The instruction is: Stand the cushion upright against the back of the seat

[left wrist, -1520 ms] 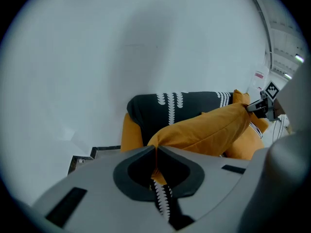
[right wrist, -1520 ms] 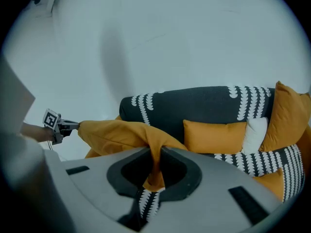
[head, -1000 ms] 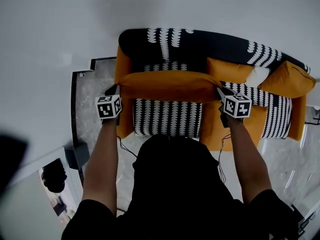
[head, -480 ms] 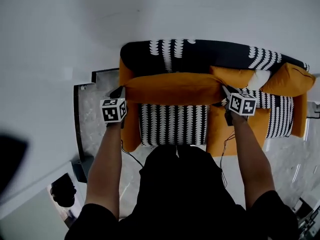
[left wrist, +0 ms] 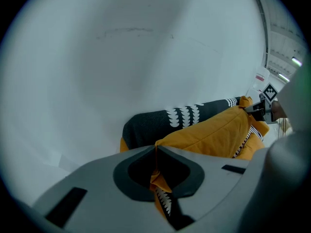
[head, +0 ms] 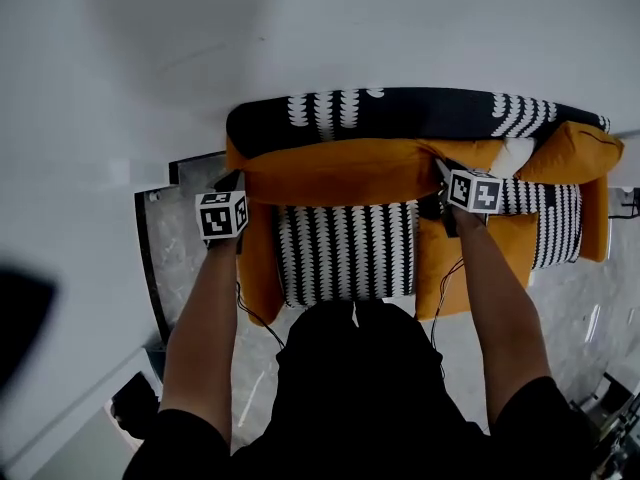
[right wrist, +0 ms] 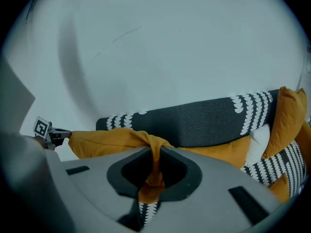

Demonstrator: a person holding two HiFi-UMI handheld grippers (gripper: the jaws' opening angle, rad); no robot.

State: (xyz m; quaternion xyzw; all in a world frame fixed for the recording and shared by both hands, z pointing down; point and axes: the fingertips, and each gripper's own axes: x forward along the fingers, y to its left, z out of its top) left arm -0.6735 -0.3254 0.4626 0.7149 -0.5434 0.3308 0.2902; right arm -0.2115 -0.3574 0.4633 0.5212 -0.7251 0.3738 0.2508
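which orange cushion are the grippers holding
The long orange cushion at the left, pinched at its two ends by the left gripper and the right gripper. The plump orange cushion at the far right sits untouched.

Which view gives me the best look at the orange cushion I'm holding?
The head view: the whole orange cushion shows, stretched between the left gripper and right gripper, near the sofa back. The left gripper view shows only its pinched corner and one foreshortened side. The right gripper view shows the other pinched corner and top edge.
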